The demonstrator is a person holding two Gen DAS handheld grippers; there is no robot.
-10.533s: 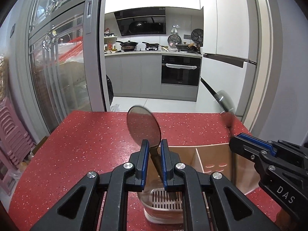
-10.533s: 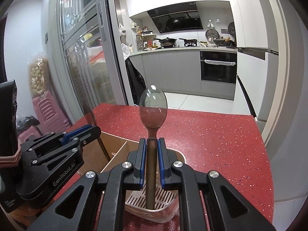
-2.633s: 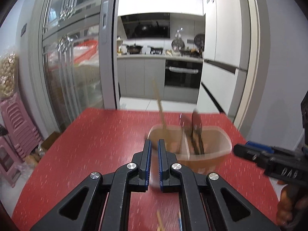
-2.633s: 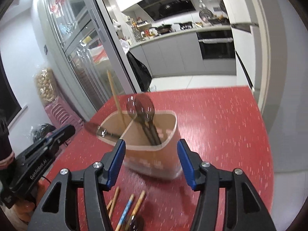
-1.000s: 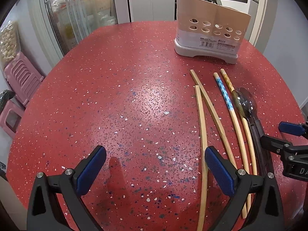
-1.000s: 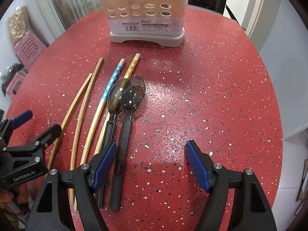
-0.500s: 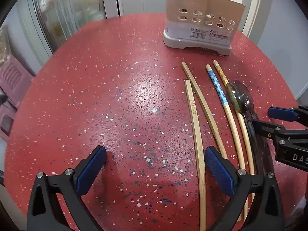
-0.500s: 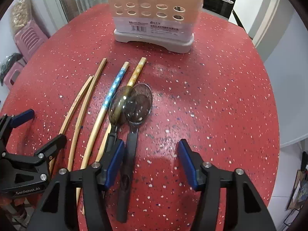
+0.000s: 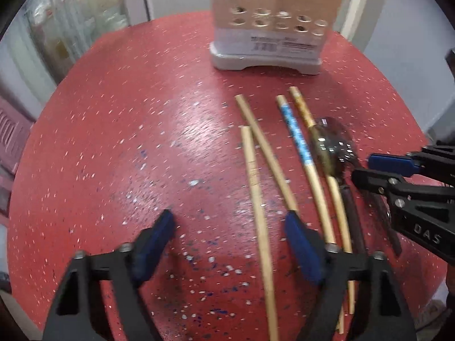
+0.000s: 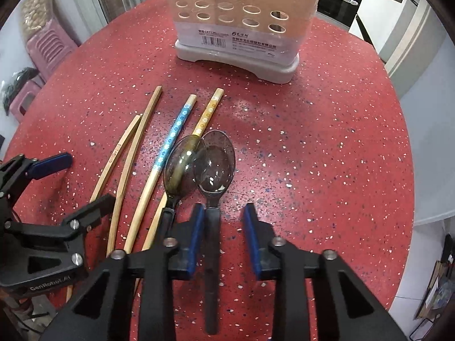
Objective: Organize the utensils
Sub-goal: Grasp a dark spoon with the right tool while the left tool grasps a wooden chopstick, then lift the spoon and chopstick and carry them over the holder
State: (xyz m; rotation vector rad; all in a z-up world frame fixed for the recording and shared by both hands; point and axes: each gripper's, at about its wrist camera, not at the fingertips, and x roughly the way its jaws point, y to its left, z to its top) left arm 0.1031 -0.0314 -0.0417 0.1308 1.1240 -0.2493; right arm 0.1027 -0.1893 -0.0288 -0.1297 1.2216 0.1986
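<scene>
Utensils lie loose on the red speckled table [image 10: 327, 142], and the right gripper [image 10: 223, 233] is lowered over them with its blue-padded fingers [image 10: 196, 236] spread apart, holding nothing. Between those fingers runs the black handle of the clear spoon [image 10: 216, 164], close against the left pad; whether pad and handle touch cannot be told. Its bowl overlaps that of the amber spoon [image 10: 180, 167] just to its left. The left gripper [image 9: 230, 244] also points down and forward at the table, fingers [image 9: 301, 250] wide and empty, straddling a plain bamboo chopstick [image 9: 258, 221]. A second bamboo chopstick [image 9: 267, 153] slants beside it and ends at the gripper's right pad. Further right lie the blue-patterned chopstick [image 10: 170, 139] and the yellow-patterned chopstick [image 10: 206, 113], the latter running under the amber spoon's bowl. Beyond all of them, at the far side of the table, the beige utensil holder [image 10: 241, 20] stands upright on its grey base.
</scene>
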